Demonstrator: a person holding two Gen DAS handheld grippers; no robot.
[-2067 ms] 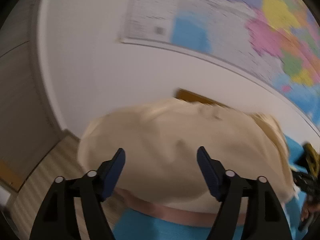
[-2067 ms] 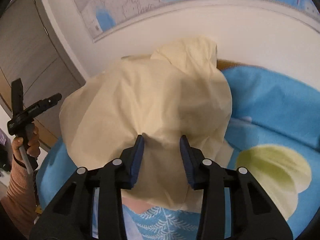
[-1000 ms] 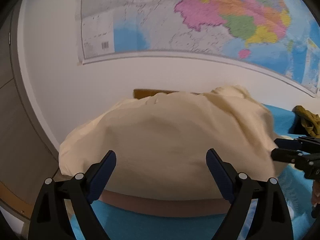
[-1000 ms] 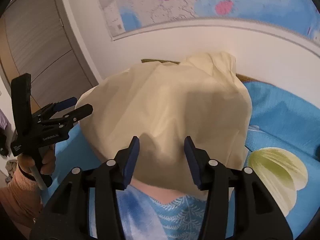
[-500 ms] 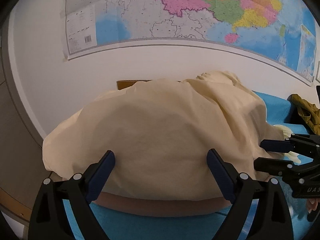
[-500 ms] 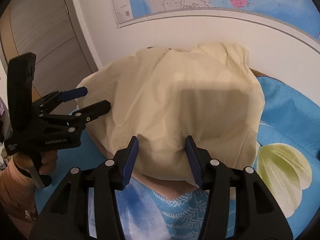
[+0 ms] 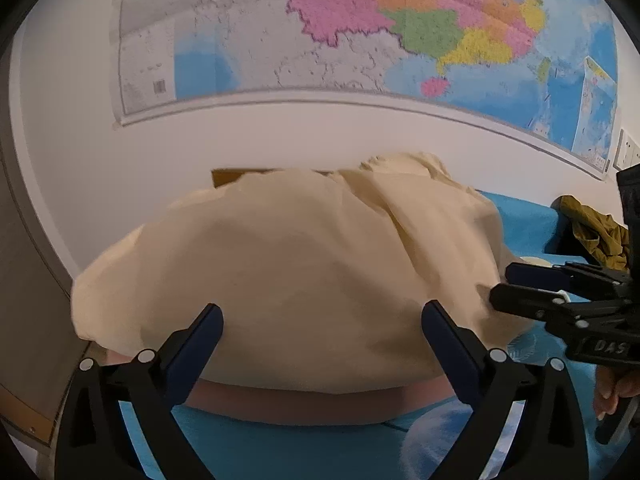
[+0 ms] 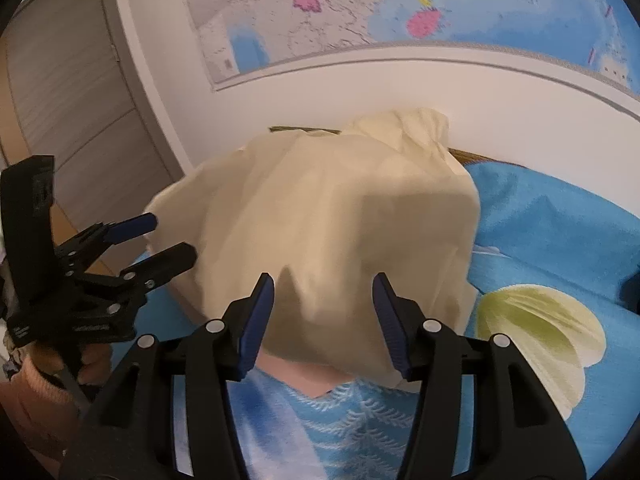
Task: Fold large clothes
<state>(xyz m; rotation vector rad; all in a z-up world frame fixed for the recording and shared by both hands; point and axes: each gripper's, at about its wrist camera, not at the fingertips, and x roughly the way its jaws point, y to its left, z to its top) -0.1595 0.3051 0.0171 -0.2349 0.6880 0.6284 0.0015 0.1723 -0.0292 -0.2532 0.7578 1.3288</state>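
The cream garment (image 7: 304,280) lay heaped on the blue bed (image 8: 540,240), just beyond both sets of fingers. The left gripper (image 7: 322,332) had just been opening, its fingers (image 7: 200,340) spread wide with no cloth between them. The right gripper (image 8: 324,320) stood half spread, a cloth peak between but unpinched.

Judged well done, each gripper should pinch one layer at the near hem, well apart, and lift evenly.

Only the left view showed the olive garment (image 7: 596,232) beyond its right finger; only the right view showed the yellow-green print (image 8: 540,328).
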